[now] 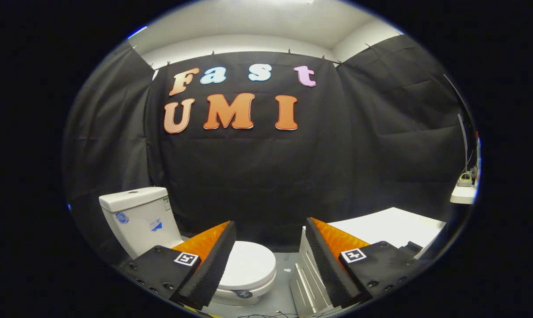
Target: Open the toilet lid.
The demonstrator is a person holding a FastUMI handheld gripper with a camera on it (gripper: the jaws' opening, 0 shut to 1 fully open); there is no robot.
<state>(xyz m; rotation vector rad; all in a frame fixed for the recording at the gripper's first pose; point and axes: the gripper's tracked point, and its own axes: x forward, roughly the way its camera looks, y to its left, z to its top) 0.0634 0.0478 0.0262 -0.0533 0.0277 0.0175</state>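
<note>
— Two fingers, spread wide apart and holding nothing; that is the gripper [271,260] as it stands. What lies past them?

— Starting at ten o'clock of the fingers: the white cistern [138,216], upright against the black cloth. Next, the toilet lid [249,265], down flat on the bowl, just ahead of the left finger [207,265] and partly hidden behind it.

— So the lid sits left of the gap's middle?

— Yes, around eleven o'clock. Its long axis runs from the cistern toward the gripper, with the hinge at the far end, I judge, though the finger covers that part. The front lip is nearest, so a lift would start there.

— And further right?

— Grey floor [284,269], then a white ribbed panel [308,282] beside the right finger [328,260], and a white tabletop [390,225] at two o'clock.
</note>
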